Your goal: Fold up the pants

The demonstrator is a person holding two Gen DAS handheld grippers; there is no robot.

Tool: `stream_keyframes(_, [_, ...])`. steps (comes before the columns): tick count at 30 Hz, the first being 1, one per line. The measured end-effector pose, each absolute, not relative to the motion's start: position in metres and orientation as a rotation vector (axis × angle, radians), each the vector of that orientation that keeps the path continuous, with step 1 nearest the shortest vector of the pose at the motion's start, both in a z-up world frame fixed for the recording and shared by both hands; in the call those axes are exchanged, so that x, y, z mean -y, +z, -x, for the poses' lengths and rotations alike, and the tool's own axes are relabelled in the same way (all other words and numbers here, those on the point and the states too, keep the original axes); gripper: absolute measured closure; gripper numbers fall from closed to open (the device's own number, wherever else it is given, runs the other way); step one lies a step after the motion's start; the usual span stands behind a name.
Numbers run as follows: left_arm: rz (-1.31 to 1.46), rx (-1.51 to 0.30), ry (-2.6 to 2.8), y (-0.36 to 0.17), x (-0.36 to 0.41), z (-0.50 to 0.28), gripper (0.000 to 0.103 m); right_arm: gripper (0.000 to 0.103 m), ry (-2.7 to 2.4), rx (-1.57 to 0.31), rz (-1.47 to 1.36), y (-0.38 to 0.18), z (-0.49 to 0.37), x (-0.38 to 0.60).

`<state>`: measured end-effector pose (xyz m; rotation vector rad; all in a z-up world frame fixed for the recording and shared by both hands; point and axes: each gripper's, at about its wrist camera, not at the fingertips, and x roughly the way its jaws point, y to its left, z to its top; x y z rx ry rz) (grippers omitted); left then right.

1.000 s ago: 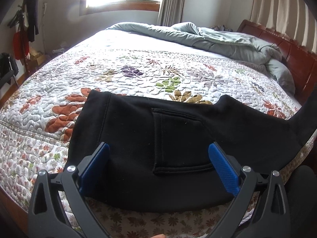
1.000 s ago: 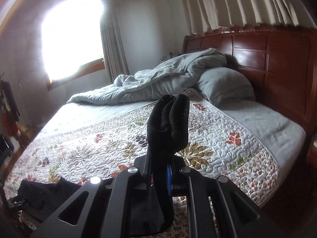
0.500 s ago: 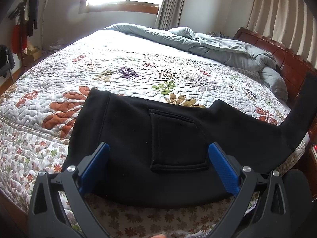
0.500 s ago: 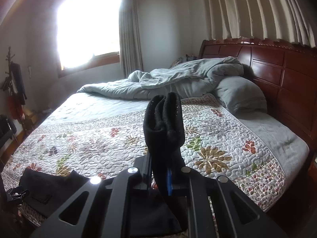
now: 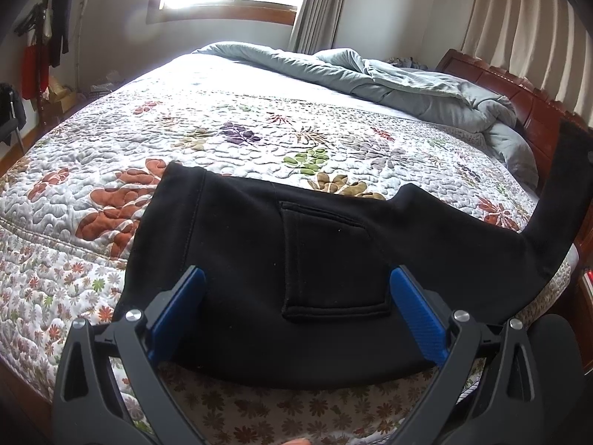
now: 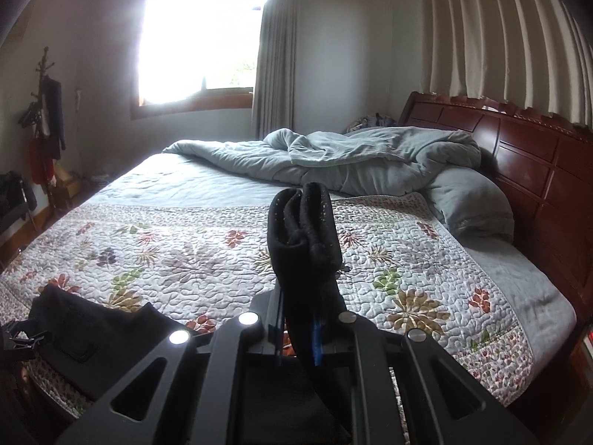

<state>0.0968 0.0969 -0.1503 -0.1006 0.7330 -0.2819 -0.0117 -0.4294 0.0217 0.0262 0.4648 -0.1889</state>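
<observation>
Black pants (image 5: 315, 259) lie flat along the near edge of the bed (image 5: 259, 141), back pocket (image 5: 330, 259) up. Left hand-held gripper (image 5: 296, 300) hovers over them, jaws spread wide, empty. Right hand-held gripper (image 6: 298, 319) is clamped on the lifted leg end (image 6: 304, 230).

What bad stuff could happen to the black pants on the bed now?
1. The right gripper pinches only a bunched end of the black pants, so the cloth might slip out.
2. The left gripper is open and holds nothing, so pulling the raised leg could drag the waist part across the quilt and wrinkle it.
3. The pants lie near the bed's edge and could slide off.
</observation>
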Motion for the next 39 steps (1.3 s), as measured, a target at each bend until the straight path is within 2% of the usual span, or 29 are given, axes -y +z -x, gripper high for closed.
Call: stream_keyframes(39, [0.168,-0.731,-0.303,-0.148,-0.110,-0.097,0.004,0.092,-0.071,-0.603,0.244,-0.030,-0.046,0.327])
